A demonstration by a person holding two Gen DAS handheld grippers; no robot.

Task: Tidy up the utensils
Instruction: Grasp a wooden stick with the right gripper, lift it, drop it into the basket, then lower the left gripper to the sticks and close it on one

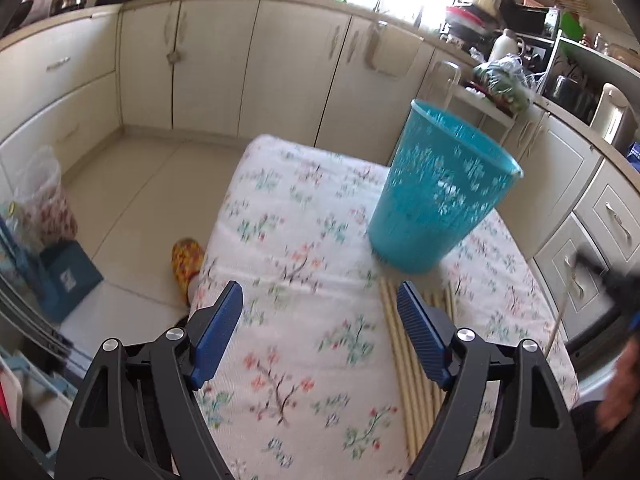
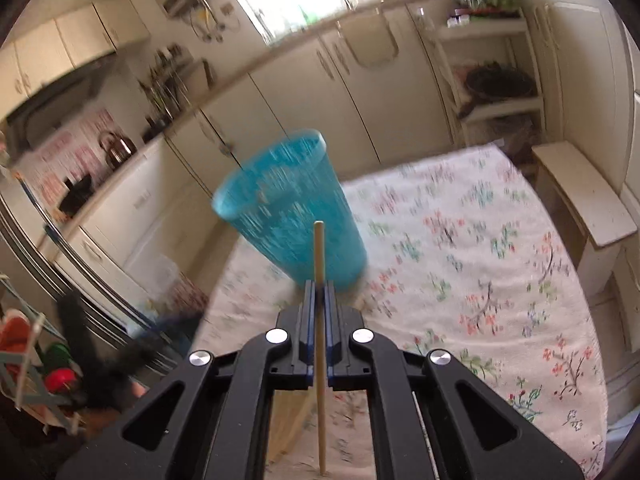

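Right fingers (image 2: 319,292) clamp chopstick (image 2: 319,248); left fingers (image 1: 320,316) wide; left view shows chopstick bundle (image 1: 404,344).

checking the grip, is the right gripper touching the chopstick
Touching. The right wrist view shows the right gripper shut on one chopstick, its blue pads pressed against both sides.

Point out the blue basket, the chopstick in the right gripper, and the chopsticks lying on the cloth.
blue basket (image 1: 436,196), left wrist view, on its perforated side wall.
held chopstick (image 2: 319,248), right wrist view, on the shaft above the fingers.
chopstick pile (image 1: 412,392), left wrist view, mid-bundle on the cloth.
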